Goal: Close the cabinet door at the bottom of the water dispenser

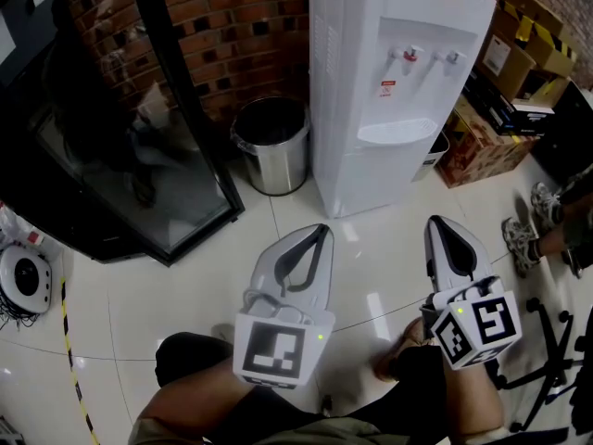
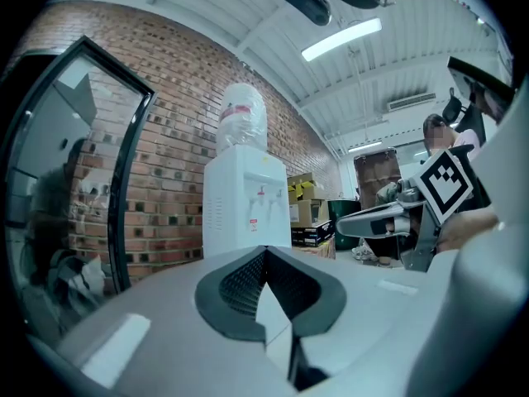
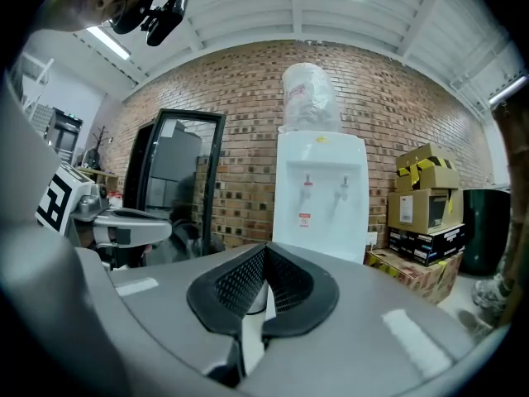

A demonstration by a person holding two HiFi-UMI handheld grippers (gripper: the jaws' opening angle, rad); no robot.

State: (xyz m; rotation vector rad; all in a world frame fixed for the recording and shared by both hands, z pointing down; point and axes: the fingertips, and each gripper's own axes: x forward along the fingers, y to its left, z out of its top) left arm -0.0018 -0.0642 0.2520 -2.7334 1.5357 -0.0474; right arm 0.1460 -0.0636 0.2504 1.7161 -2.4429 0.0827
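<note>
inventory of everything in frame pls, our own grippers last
water dispenser: 1, white, centre, by the brick wall
water bottle: 1, clear, on top of the dispenser
bin: 1, metal, on the floor left of the dispenser
glass-door cabinet: 1, black, far left
cardboard boxes: several, brown, stacked right of the dispenser
round device: 1, white, floor at left edge
shoes: 2, grey, a bystander's, right edge
chair base: 1, black, lower right
left gripper: 1, white, jaws shut, empty
right gripper: 1, white, jaws shut, empty
</note>
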